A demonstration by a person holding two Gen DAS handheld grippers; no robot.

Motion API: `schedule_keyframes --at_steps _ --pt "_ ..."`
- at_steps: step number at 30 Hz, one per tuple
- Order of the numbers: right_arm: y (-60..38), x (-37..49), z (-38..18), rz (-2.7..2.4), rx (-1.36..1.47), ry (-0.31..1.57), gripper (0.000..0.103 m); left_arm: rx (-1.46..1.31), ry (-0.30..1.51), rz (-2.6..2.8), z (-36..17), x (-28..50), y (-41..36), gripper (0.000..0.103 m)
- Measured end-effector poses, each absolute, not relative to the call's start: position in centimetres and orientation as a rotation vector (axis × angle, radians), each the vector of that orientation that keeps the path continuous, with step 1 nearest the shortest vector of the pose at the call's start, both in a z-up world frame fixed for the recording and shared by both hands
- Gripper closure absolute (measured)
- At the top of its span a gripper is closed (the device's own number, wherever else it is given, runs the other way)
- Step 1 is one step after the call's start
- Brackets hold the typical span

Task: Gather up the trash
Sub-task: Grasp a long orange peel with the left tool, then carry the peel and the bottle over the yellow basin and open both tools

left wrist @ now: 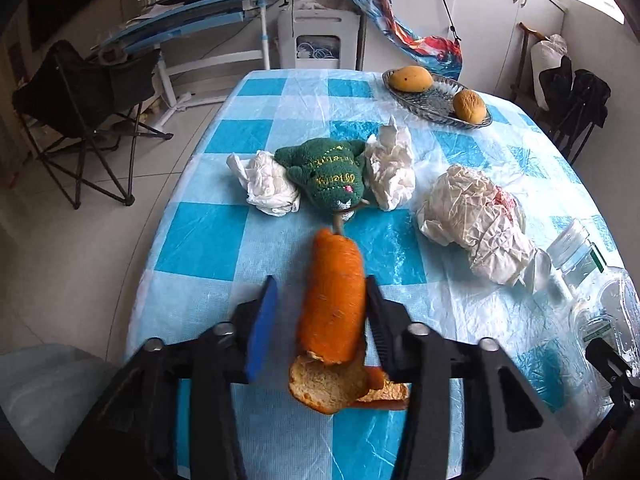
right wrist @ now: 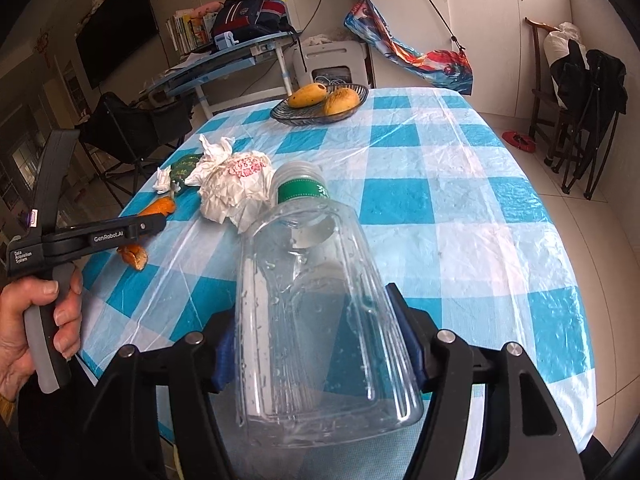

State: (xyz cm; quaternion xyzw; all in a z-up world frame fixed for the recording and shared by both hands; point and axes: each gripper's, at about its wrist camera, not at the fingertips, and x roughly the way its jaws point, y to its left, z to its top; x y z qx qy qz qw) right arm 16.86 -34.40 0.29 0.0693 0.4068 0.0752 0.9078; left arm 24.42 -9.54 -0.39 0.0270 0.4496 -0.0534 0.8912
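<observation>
An orange peel [left wrist: 334, 300] lies on the blue-checked table [left wrist: 224, 240] between the fingers of my left gripper [left wrist: 320, 312], which is open; the right finger touches the peel, the blue left pad stands apart. The peel also shows in the right wrist view [right wrist: 160, 206]. My right gripper [right wrist: 320, 344] is shut on a clear plastic bottle [right wrist: 316, 300] with a green neck label, held over the table. Crumpled white papers [left wrist: 270, 184] [left wrist: 390, 168] and a larger wad [left wrist: 476, 216] lie on the table.
A green plush toy [left wrist: 326, 174] lies between two papers. A glass dish [left wrist: 436, 100] with two mangoes stands at the far end. A folding chair [left wrist: 88, 92] and a desk stand left of the table; chairs stand at the right [right wrist: 580, 92].
</observation>
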Motion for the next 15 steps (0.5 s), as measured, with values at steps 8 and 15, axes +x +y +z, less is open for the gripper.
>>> schedule_keyframes --at_steps 8,15 --pt "-35.6 16.8 0.1 0.213 0.274 0.841 0.046 -0.077 0.805 -0.161 2.3 21.0 -7.2 0.085" --pt "-37.5 16.0 -0.3 0.304 0.535 0.832 0.046 -0.16 0.779 -0.17 3.6 16.0 -5.8 0.084"
